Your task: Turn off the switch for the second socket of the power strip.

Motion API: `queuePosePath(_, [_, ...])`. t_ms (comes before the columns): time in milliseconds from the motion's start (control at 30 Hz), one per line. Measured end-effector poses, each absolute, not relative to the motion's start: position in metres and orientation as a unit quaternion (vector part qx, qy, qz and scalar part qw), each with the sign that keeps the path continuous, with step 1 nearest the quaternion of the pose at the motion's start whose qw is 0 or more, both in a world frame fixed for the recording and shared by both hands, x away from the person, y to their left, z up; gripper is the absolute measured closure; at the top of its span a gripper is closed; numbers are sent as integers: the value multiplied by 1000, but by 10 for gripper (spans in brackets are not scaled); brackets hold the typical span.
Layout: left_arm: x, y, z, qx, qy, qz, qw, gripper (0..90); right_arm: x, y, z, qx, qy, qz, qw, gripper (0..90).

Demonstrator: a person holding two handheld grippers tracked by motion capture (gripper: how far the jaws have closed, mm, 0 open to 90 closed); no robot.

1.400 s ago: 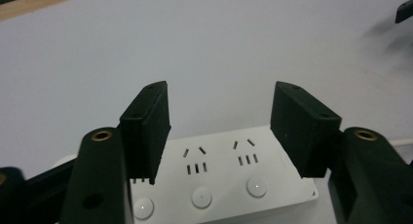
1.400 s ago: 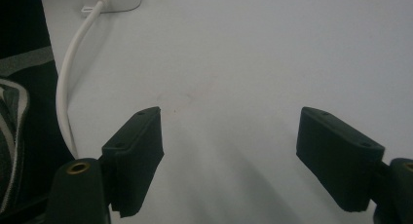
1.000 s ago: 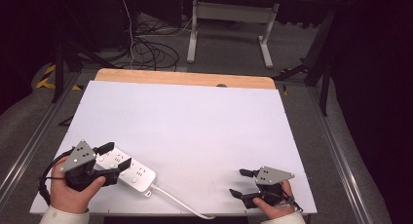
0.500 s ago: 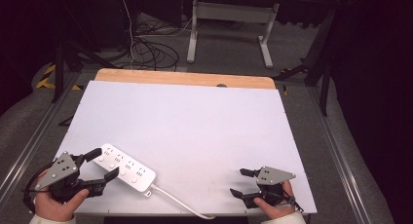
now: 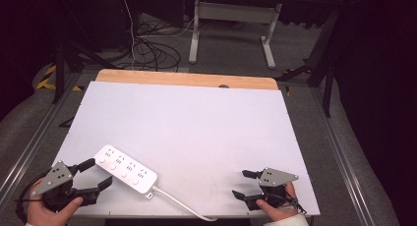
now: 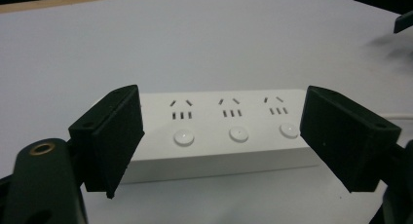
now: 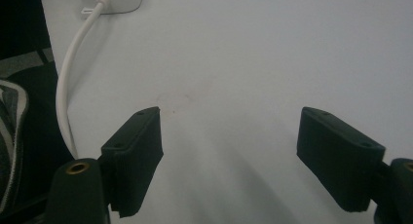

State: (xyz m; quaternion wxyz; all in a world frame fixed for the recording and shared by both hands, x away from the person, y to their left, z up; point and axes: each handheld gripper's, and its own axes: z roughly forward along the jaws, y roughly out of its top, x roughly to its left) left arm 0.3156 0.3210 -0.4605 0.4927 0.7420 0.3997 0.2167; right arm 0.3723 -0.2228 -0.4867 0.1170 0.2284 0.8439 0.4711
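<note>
Jaws spread wide and holding nothing, the left gripper (image 5: pixel 93 174) sits at lower left of the high view, just short of the white power strip (image 5: pixel 126 169), which lies flat on the white table (image 5: pixel 206 123). At lower right, the right gripper (image 5: pixel 244 184) rests equally agape, well apart. Any grasp likely goes best square across the strip's narrow width, clear of its cord (image 5: pixel 182 206).

A power strip (image 5: pixel 123 169) lies on the table (image 5: pixel 196 123) near its front-left corner — left gripper (image 5: pixel 96 175) just beside it, right gripper (image 5: pixel 244 184) well apart, front-right.
</note>
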Motion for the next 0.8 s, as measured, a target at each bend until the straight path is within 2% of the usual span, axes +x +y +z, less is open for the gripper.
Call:
queuePosePath(433, [308, 326, -479, 754, 381, 224, 486, 168, 372, -223, -487, 227, 844, 471, 118, 252])
queuePosePath(800, [302, 335, -493, 754, 400, 188, 486, 174, 373, -223, -487, 227, 845, 469, 118, 251])
